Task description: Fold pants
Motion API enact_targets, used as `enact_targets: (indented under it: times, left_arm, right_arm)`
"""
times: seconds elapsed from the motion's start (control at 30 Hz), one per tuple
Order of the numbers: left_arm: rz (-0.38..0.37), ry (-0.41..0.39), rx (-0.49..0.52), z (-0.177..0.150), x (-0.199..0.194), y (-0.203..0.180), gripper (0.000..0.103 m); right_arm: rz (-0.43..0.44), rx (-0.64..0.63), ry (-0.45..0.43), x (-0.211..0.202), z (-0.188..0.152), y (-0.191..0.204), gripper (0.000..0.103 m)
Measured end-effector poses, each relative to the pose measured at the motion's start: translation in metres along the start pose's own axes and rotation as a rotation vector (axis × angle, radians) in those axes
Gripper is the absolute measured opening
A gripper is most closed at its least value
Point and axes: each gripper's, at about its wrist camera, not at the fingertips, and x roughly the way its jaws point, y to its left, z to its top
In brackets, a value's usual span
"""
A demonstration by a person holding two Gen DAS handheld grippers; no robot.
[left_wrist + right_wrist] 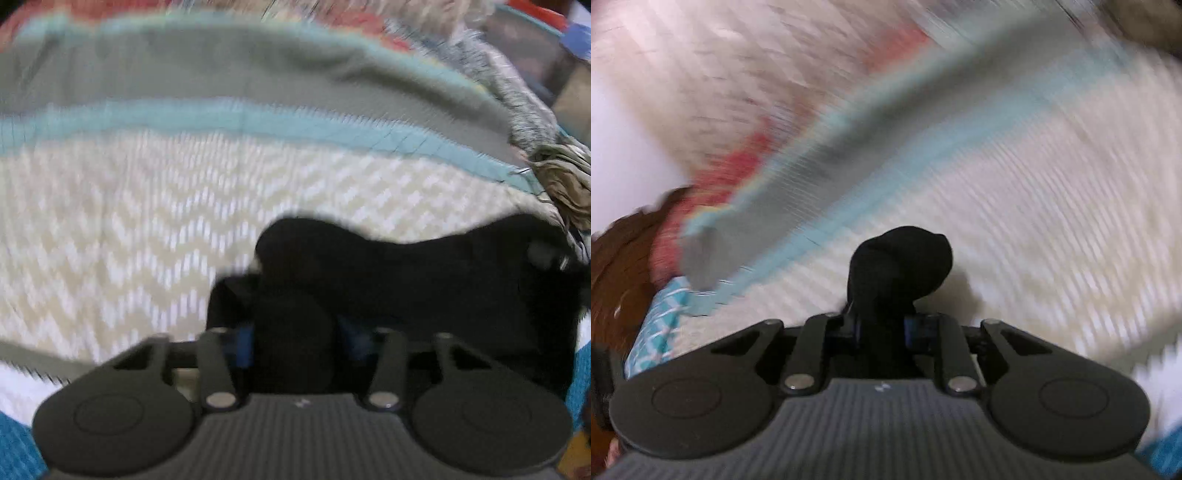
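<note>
Both tools grip the black pants: the left tool (295,332) pinches a wide fold of pants (424,280), the right tool (882,325) a bunched end, low in frame over the zigzag rug (129,221).

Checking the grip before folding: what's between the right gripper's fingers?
Bunched black pants fill the right gripper, its blue pads pressing the cloth, as the right wrist view shows.

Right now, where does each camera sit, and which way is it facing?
Left wrist: on the left gripper, looking down along its fingers at black pants bunched between them, on a zigzag blanket; only the gripper's own body shows.
Right wrist: on the right gripper, aimed at a knot of the pants in its jaws; only the gripper shows.
Shared: the pants, the blanket with its grey and teal stripes, and motion blur.
</note>
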Motion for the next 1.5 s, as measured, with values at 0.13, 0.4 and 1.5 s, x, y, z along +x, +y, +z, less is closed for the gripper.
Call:
enact_targets:
  times: [0.13,0.4,1.5]
  left_arm:
    - [0.047,-0.061,0.007,0.0,-0.005,-0.001,0.036]
    - [0.209,-0.008,0.096,-0.007,0.017,-0.016,0.067]
    - [0.15,0.011,0.029,-0.022,-0.005,-0.012,0.079]
  right_arm:
    - [0.018,-0.219,-0.095,-0.007,-0.002,0.025,0.026]
    - [-0.188,0.052,0.083,0.021,-0.017,-0.029,0.049]
    - [-0.19,0.125,0.054,-0.03,-0.072,-0.017,0.065]
